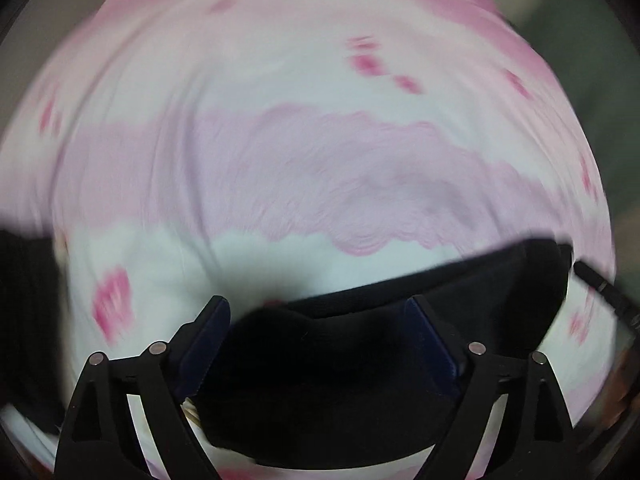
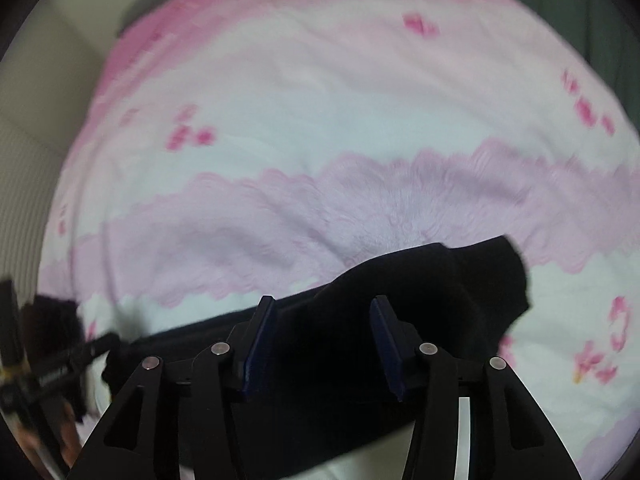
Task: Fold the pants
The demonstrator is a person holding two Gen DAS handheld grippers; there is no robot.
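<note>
Both the left gripper [image 1: 320, 320] and right gripper [image 2: 322, 320] reach forward over the pink bedspread [image 1: 320, 140], jaws spread wide around black pants [image 2: 420, 292].

Motion-blurred blanket [image 1: 320, 160], pants [image 1: 320, 380] folds indistinct

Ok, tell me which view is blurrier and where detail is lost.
Left wrist: heavier swirling motion blur smears the pink bedspread; the black pants read as a featureless dark mass. Right wrist: milder blur, scalloped band edges readable, pants equally underexposed. Both show fisheye bending and dark corners.
</note>
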